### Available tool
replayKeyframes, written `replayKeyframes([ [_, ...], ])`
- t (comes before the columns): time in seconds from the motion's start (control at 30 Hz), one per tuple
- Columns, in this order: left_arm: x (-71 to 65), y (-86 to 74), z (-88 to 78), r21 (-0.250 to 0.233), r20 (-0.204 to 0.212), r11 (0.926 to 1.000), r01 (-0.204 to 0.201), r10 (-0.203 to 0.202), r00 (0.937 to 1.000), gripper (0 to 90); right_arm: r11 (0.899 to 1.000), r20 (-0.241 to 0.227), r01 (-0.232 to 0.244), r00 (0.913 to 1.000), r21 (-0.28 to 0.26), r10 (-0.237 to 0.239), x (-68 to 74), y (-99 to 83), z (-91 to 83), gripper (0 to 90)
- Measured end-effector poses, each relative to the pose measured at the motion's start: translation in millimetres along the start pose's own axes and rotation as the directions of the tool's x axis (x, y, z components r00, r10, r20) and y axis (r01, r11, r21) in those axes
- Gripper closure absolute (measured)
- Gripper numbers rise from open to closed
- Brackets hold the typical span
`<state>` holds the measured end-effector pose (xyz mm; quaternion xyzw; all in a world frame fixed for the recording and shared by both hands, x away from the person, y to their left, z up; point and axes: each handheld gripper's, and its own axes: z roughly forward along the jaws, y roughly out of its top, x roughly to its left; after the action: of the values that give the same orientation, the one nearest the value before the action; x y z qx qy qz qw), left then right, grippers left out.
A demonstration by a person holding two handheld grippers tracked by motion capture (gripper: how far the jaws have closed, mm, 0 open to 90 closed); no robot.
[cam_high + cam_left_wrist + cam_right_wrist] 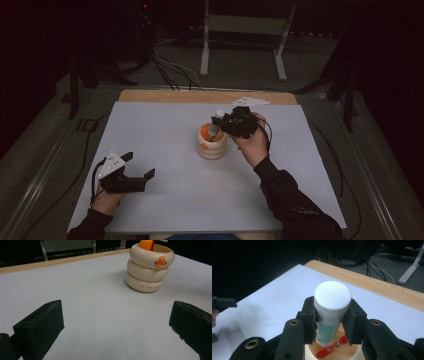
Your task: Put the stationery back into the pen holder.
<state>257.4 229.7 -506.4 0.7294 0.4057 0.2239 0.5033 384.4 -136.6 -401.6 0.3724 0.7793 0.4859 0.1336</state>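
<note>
Right gripper view: the right hand-held gripper [332, 322] has its jaws closed partway on a white-capped tube [331, 312], pads pressing just below the cap, the tube's lower end already inside the mouth of the cream ringed holder [312, 352].
Holder contents: a red pen [331, 348] lies slanted inside, right under the tube's lower end.
High view: the holder [212, 145] stands near the middle of the white surface [165, 140], with the right hand-held gripper [225, 125] just above its rim; the left hand-held gripper [137, 167] rests well apart, near the front left.
Left hand-held gripper: jaws wide apart, nothing between them; the holder [149, 268] stands well ahead of it, an orange item [147, 244] poking from the top.
Risk, jam: the tube probably meets the red pen on the way down and stops tilted, so a release leaves it leaning on the rim.
Risk, tip-over: nothing steadies the holder; a sideways push from the tube or the jaws against the rim can slide or topple it.
Risk, slip: the grip sits high, near the cap, so the tube may pivot between the pads if its lower end catches.
Risk, snag: the jaws stand close to the rim; opening them there may knock it.
</note>
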Motion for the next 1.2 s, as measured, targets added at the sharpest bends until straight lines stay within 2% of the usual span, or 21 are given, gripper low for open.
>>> replayKeyframes([
  [0.57, -0.4, 0.0, 0.4, 0.003, 0.000, 1.0000, -0.003, 0.003, 1.0000, 0.2, 0.995, 0.017, 0.004, 0.9998, 0.097, -0.006, -9.1, -10.9, 18.7, 65.6],
  [0.93, -0.4, -0.4, 0.4, 0.007, -0.002, 1.0000, -0.002, 0.002, 1.0000, 0.2, 0.990, 0.022, 0.010, 0.9997, 0.137, -0.013, -11.0, -17.8, 26.7, 65.6],
  [1.2, -0.1, -0.4, 0.4, 0.008, -0.004, 1.0000, -0.001, 0.001, 1.0000, 0.2, 0.982, 0.025, 0.023, 0.9993, 0.186, -0.028, -11.8, -23.4, 33.5, 65.5],
])
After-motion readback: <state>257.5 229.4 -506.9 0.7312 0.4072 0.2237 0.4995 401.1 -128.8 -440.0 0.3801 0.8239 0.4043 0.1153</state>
